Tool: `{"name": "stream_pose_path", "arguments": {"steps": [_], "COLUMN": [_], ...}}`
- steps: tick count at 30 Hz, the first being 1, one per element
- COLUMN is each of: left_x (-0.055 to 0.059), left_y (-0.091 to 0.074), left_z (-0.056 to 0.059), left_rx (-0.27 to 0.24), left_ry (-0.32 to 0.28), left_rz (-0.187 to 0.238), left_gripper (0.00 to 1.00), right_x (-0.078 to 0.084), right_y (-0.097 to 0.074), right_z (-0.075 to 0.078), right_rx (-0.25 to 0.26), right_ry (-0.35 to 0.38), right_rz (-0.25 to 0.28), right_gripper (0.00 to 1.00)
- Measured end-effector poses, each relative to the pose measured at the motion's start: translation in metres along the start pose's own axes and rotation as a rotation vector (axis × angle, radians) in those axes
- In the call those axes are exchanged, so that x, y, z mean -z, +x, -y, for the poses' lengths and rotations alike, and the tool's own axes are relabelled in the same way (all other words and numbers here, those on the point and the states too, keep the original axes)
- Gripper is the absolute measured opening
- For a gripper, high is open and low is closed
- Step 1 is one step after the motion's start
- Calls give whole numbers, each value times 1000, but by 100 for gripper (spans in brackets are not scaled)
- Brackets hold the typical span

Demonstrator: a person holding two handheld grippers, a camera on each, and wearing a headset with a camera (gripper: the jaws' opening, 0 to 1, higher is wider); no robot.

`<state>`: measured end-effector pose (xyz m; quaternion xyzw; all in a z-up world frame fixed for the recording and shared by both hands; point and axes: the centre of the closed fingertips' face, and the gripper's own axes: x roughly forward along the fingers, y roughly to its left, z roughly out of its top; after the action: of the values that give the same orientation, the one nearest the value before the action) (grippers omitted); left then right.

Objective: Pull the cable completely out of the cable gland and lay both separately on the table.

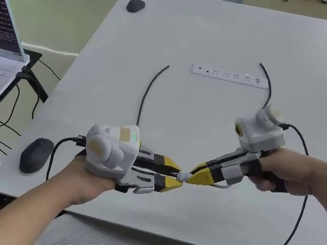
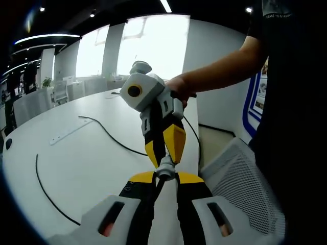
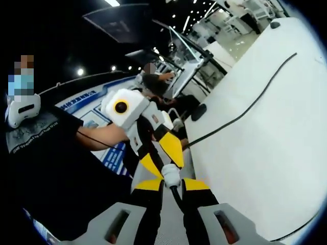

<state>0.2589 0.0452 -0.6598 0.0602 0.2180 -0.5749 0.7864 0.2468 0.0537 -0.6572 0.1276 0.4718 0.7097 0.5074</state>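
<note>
Hovering low in the frame's centre over the pale surface [image 1: 204,41], the left tongs [image 1: 173,178] and right tongs [image 1: 196,177] meet tip to tip, both clenched. The left seems to pinch the thin dark cable [image 2: 155,196], the right the small white cable gland [image 1: 182,177] between them. Both look light, the cable limp, the gland hard and slick, so I'd grip the cable close behind it.

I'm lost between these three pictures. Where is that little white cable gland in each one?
Head view: cable gland low centre, pinched between left gripper and right gripper.
Left gripper view: cable gland low centre, at its own jaw tips.
Right gripper view: cable gland low centre, at its own jaw tips.
Shared landmark: the white table.
</note>
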Motion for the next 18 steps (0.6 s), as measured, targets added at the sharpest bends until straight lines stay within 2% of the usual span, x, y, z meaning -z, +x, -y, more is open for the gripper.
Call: {"name": "stream_pose_path", "arguments": {"steps": [4, 10, 12, 13, 18], "left_x": [1, 1, 2, 3, 5], "left_y": [3, 7, 7, 7, 6], "left_z": [-1, 2, 2, 2, 2], "left_rx": [0, 9, 12, 17, 28], "left_ry": [-8, -29, -45, -61, -93], "left_rz": [-8, -19, -19, -20, -11], "left_gripper": [15, 15, 15, 15, 15], "right_x": [1, 4, 4, 5, 6], "right_y": [-2, -5, -6, -7, -7], "right_z": [1, 2, 3, 5, 3], "right_rx": [9, 56, 69, 86, 120], "right_ry": [-27, -151, -173, -215, -307], "right_rz": [7, -5, -7, -17, -35], "right_gripper": [8, 7, 7, 7, 7]}}
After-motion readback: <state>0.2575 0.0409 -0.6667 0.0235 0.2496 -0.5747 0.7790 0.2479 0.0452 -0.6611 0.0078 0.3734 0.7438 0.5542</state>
